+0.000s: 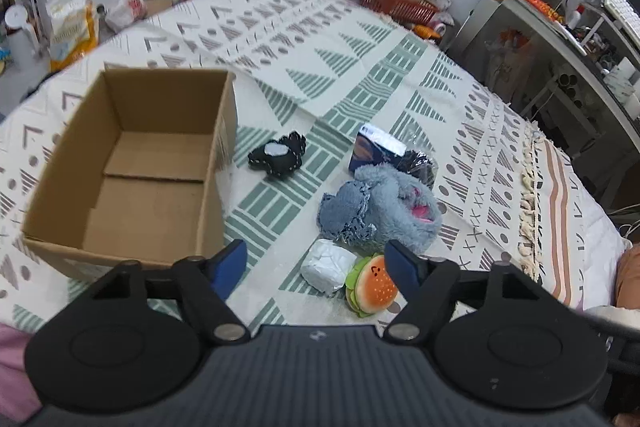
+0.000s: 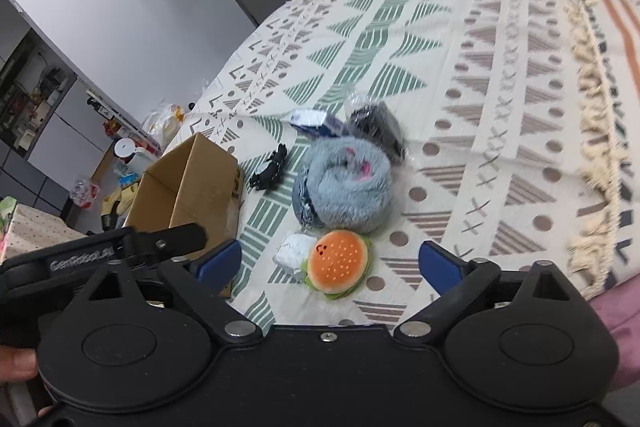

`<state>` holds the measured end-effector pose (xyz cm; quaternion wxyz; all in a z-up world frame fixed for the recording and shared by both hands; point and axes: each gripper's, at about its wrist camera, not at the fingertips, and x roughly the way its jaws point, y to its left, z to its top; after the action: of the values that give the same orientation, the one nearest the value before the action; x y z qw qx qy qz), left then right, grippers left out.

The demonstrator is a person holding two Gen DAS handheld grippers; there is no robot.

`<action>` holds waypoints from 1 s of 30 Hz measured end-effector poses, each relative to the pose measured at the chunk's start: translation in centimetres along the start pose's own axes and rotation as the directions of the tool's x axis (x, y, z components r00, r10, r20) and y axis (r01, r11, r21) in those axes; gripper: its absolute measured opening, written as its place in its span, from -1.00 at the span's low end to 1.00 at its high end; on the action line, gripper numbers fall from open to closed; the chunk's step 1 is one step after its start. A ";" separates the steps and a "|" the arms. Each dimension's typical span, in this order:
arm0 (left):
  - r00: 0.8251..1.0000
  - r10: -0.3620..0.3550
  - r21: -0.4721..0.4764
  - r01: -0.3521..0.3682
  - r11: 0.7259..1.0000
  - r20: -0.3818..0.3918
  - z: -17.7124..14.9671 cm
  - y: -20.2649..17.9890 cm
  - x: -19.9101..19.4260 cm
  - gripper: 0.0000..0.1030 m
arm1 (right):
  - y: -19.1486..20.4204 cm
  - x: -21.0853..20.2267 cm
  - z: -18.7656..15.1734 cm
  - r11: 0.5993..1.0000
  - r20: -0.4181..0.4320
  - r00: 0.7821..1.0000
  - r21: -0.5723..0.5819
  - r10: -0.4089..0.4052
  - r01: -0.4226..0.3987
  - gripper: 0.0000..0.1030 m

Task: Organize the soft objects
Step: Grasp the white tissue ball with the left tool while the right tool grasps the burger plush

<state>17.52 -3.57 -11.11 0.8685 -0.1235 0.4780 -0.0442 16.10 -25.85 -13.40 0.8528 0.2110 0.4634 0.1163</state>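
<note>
We hold both tools wide open, empty, above the bed: left tool, right tool. Only the left view shows the cardboard box's bare floor, at 10 o'clock.

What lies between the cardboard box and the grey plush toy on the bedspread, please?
A small black fabric piece with a pale patch lies there on the patterned bedspread, between the cardboard box and the grey plush toy; the left wrist view shows it best.

Your grey plush covers part of the denim piece and the clear bag of dark items. The blue packet is blurred. The left gripper's body hides the cardboard box corner.
</note>
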 end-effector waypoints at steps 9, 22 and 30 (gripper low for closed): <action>0.998 -0.033 -0.002 0.033 0.999 -0.045 0.2 0.1 4.4 0.06 | -0.5 3.4 -0.5 1.000 -0.046 0.999 0.011 -0.015 0.016 0.26; 0.986 -0.077 -0.091 0.065 0.994 -0.145 0.1 0.9 9.2 0.02 | -0.8 8.4 -0.7 1.000 -0.166 0.986 -0.005 -0.013 0.012 0.09; 0.970 -0.121 -0.163 0.086 0.983 -0.212 -0.5 1.8 11.5 0.01 | -0.6 10.9 -0.8 0.999 -0.215 0.976 -0.027 -0.028 0.023 0.02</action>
<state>23.22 -4.15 -21.26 0.7945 -0.2086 0.5664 -0.0664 21.33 -21.84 -22.16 0.8015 0.1807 0.5543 0.1330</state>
